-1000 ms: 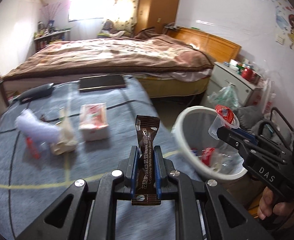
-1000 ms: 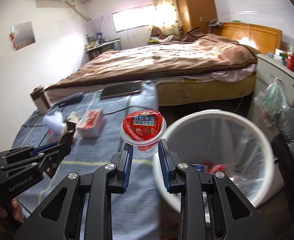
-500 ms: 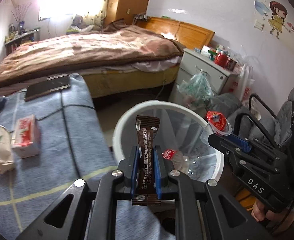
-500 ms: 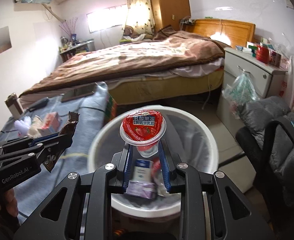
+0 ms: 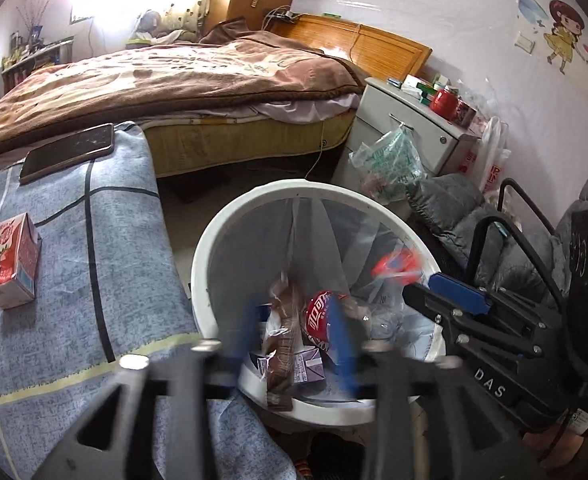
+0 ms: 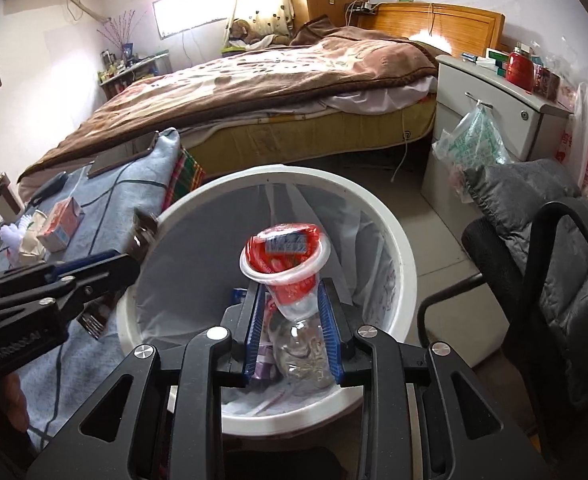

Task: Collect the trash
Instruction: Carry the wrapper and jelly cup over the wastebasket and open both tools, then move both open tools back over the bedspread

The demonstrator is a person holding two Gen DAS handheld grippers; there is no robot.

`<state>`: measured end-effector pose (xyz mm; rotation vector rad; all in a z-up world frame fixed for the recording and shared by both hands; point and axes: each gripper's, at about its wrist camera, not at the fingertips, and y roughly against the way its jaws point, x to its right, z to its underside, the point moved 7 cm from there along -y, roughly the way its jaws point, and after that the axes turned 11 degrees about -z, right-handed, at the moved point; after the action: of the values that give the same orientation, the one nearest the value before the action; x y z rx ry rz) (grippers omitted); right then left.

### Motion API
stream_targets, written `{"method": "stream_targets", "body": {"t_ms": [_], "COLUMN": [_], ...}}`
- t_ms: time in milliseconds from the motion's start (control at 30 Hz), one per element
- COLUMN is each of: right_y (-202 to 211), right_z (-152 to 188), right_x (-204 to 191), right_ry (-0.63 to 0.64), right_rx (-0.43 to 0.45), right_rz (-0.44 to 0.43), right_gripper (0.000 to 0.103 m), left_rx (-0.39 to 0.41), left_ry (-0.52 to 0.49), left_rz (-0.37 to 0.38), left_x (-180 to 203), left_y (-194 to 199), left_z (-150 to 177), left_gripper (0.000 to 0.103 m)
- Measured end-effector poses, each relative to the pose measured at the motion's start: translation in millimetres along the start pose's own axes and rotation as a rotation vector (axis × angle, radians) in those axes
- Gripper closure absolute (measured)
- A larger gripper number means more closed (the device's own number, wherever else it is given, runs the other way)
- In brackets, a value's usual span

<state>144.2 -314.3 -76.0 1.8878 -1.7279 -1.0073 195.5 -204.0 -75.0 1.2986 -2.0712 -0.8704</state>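
Two grippers hang over the white bin (image 6: pixel 393 240), which holds a purple carton (image 5: pixel 307 366), a red can (image 5: pixel 321 316) and a clear bottle (image 6: pixel 305 352). Left gripper (image 5: pixel 294 336) is opening, the brown wrapper (image 5: pixel 280 344) loose between its jaws at 6 o'clock. Right gripper (image 6: pixel 292 320) is opening around the red-lidded cup (image 6: pixel 288 258).

A brown foil snack wrapper (image 5: pixel 280 344) hangs upright between the left gripper's (image 5: pixel 294 332) opening jaws and a tilted clear red-lidded plastic cup (image 6: pixel 290 264) between the right gripper's (image 6: pixel 292 334), both over the round white lined bin (image 6: pixel 389 232).
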Motion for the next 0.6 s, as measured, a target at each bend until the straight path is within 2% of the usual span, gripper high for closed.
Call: {"method": "stream_targets", "body": {"t_ms": [67, 267, 500, 600], "right_y": [0, 6, 13, 17], "right_z": [1, 1, -2, -3], "right_x": [1, -4, -18, -27], "right_ry": [-0.006, -0.022, -0.008, -0.004], "right_rx": [-0.004, 0.016, 0.052, 0.07], "right_rz": [0.001, -0.009, -0.019, -0.033], "right_gripper": [0.049, 0.048, 0.048, 0.048], "left_rx": [0.003, 0.014, 0.052, 0.073], "left_ry": [0.008, 0.018, 0.027, 0.025], "left_rz": [0.009, 0.006, -0.041, -0.09], "left_x": [-2, -11, -30, -42], "left_y": [0, 8, 28, 39], "left_z": [0, 1, 3, 4], "left_gripper": [0.047, 0.047, 0.047, 0.047]}}
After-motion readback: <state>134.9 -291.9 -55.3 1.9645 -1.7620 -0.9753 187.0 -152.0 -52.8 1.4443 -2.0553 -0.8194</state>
